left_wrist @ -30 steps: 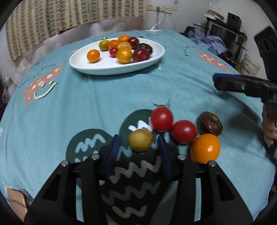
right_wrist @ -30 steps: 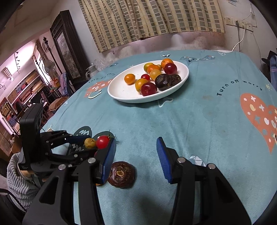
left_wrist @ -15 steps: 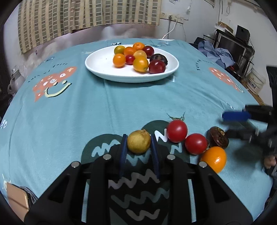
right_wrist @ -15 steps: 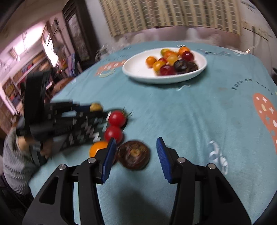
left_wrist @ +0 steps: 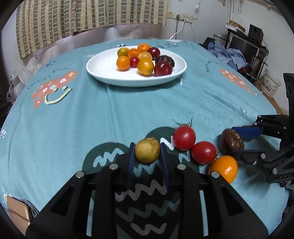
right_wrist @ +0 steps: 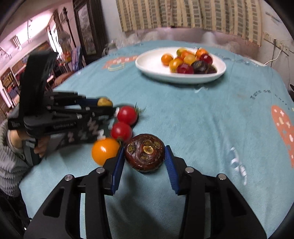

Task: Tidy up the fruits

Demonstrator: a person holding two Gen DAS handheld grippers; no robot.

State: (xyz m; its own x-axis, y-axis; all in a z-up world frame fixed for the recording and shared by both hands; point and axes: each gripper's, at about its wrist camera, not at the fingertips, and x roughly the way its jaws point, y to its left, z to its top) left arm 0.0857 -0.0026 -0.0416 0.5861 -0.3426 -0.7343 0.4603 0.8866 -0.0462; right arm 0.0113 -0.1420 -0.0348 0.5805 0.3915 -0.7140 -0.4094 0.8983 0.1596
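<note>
Since a second ago: left gripper (left_wrist: 147,152) having closed, blue pads now pinching yellow-green fruit (left_wrist: 147,150) both sides, fruit sitting on teal tablecloth (left_wrist: 128,114). Right gripper (right_wrist: 144,161) having swung over dark brown fruit (right_wrist: 144,151); jaws closing around it, small gaps showing. Brown fruit squat, flat scarred face tilting up toward camera. White plate (left_wrist: 102,71) far across.

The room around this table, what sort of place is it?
Probably a lived-in home: a teal cartoon-print tablecloth, a white oval plate of small fruits, striped curtains, and cluttered shelves.
</note>
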